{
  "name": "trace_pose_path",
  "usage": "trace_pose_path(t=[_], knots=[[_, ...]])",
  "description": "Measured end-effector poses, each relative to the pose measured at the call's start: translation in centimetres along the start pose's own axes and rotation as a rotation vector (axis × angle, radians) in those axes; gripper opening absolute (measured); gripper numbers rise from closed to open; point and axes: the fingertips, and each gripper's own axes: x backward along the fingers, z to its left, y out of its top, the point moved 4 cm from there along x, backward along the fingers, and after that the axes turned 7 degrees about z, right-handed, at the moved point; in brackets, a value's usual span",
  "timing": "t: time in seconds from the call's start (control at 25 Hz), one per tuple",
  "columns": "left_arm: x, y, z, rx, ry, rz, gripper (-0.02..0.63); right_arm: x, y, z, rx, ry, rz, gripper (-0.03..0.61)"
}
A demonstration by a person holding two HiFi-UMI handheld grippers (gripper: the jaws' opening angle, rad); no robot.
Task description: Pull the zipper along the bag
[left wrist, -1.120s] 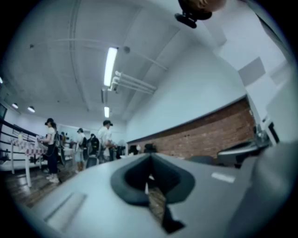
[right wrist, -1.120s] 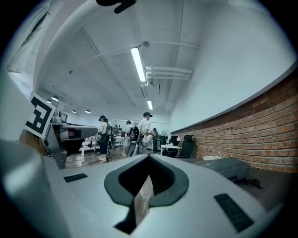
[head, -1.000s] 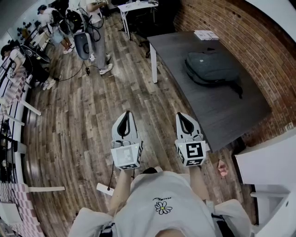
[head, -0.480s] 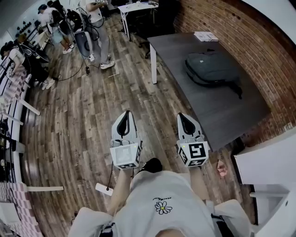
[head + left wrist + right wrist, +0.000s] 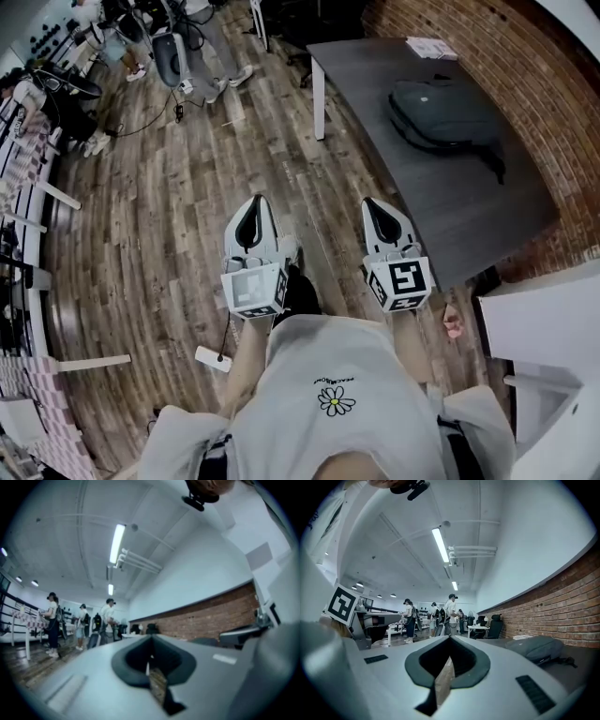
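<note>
**Not yet at the bag: both tongs shut and empty**

The bag (image 5: 448, 114), a dark backpack, lies flat toward the far end of the surface (image 5: 450, 220), with a strap (image 5: 497, 167) trailing off its near right corner. Its zipper cannot be made out from this far away. The right gripper view shows the same bag (image 5: 534, 648) low on the right, well apart from the jaws.

The left tongs (image 5: 254, 201) and the right tongs (image 5: 372, 202) are held side by side in front of the person's body, over the floor and short of the surface's near edge. Each pair is closed tip to tip with nothing between the jaws.

The step in hand looks like the approach, with no pulling begun. The next move likely calls for closing in on the bag, finding the slider, opening one pair of tongs to pinch its tab, and probably steadying the fabric with the other.

A small stack of papers (image 5: 431, 47) sits at the surface's far corner. A brick wall (image 5: 534, 84) runs along the right, the wood floor (image 5: 169, 216) spreads left, and people (image 5: 202, 37) stand among equipment at the far end.
</note>
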Motion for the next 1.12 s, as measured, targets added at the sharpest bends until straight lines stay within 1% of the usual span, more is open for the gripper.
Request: trace_pose_path(t=[0.28,0.56,0.76,0.88,1.0,1.12], knots=[[-6.6,-0.8,3.0,0.004,-0.005,0.019,0.000,-6.2,-0.5,-2.0,-0.025,-0.031,0.039,0.002],[-14.4,-0.6,7.0,0.002,-0.044,0.023,0.000,-13.4,-0.3,-3.2,-0.056,-0.068,0.093,0.002],[-21.6,-0.5,10.0,-0.008,-0.072,0.027,0.000,-19.4,1.3,-5.3,-0.075,-0.106,0.083,0.002],[-26.0,-0.1,11.5,-0.010,-0.108,0.027,0.000,-23.3,2.0,-6.6,-0.104,-0.140,0.081,0.002],[-30.0,1.0,13.0,-0.030,-0.139,0.018,0.000,-27.1,3.0,-7.5,-0.110,-0.164,0.071,0.002],[-34.3,1.2,14.4,-0.041,-0.168,0.021,0.000,-30.9,3.4,-8.7,-0.127,-0.188,0.068,0.002]])
